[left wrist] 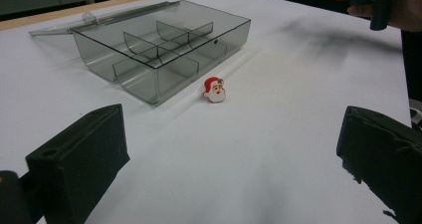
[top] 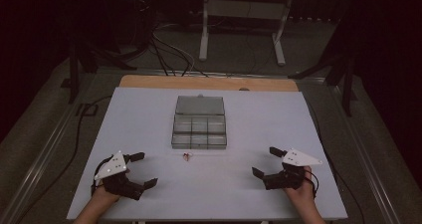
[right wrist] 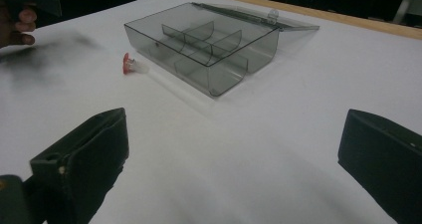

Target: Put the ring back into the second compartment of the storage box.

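A clear grey plastic box [top: 199, 129] with several compartments sits at the middle of the white table, its lid [top: 199, 105] folded flat behind it. A small red-and-white Santa figure [top: 187, 157] lies on the table just in front of the box [left wrist: 158, 50], seen face-on as Santa [left wrist: 214, 90] in the left gripper view and edge-on as Santa [right wrist: 129, 64] in the right gripper view. My left gripper [top: 145, 170] rests open near the front left. My right gripper [top: 265, 162] rests open near the front right. Both hold nothing.
The white board [top: 139, 119] lies on a wooden table whose edge [top: 149, 81] shows at the back. Beyond it, a metal frame [top: 242, 15] and cables [top: 169, 55] sit on the dark floor. The box [right wrist: 204, 42] stands well ahead of both grippers.
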A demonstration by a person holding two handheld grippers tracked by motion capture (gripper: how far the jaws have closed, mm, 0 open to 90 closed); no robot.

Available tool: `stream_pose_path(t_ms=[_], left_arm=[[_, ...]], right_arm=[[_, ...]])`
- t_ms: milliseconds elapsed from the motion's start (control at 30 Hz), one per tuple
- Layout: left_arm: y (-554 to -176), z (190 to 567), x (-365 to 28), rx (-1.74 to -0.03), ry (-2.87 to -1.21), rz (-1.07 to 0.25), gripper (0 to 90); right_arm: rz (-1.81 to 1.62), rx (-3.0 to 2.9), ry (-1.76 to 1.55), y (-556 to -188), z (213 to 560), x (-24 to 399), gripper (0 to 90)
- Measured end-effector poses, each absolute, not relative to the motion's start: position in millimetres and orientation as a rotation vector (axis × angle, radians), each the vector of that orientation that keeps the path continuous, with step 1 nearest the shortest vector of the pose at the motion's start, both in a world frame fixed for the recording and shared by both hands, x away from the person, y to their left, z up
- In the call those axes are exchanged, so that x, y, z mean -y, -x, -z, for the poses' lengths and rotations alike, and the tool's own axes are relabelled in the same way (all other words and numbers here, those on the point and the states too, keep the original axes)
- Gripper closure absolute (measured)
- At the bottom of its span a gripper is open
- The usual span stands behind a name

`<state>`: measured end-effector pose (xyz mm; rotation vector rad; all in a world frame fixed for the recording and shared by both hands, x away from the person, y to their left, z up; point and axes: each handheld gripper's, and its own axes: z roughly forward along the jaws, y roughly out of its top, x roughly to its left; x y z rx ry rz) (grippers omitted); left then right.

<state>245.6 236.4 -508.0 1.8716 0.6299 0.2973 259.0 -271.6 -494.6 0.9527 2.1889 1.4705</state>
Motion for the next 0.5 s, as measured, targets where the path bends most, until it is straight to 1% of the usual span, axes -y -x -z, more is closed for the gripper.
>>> stream_pose_path(t_ms=[500], left_arm=[[-247.9, 498.0, -233.3, -0.691, -1.845, -0.294, 0.8]], right_arm=[[-1.475, -2.189, -0.952, -259.2, 494.4, 269.8, 0.0]])
